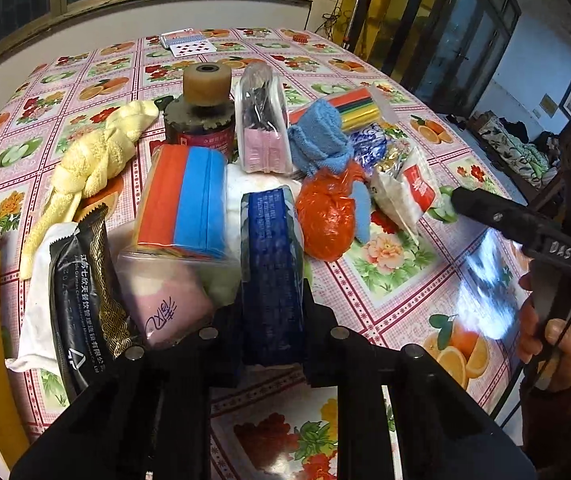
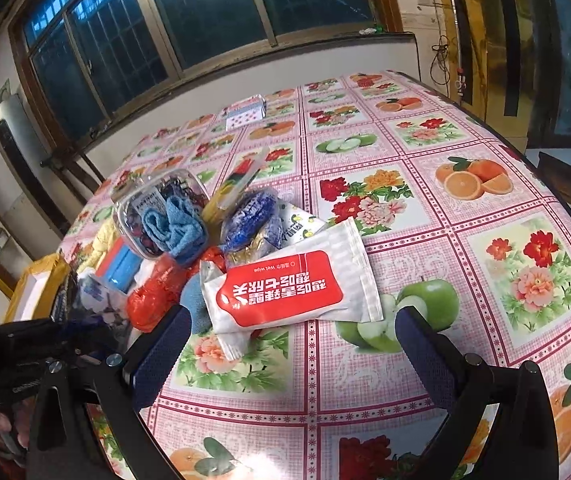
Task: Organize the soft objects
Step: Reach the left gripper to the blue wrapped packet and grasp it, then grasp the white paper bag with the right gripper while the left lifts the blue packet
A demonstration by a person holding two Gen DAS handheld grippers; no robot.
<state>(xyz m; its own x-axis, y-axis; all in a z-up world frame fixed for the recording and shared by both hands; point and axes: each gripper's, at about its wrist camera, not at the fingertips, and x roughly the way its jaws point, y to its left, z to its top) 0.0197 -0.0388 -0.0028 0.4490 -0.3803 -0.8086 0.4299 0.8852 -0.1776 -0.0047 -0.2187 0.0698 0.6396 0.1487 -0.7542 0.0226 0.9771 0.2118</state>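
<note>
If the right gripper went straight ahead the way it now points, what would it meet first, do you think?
Most likely the wet wipe packet. The right gripper is open, and the packet lies flat on the tablecloth just beyond its fingertips, roughly centred between them. Height above the table is hard to judge.

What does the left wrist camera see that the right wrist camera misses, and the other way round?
Only the left wrist view shows the left tongs shut on a blue packet, the braided yellow cloth and a dark jar.

Only the right wrist view shows the right tongs standing open over the tablecloth.

Both share the red-and-white wet wipe packet, the orange bag, the blue cloth and the playing cards.
</note>
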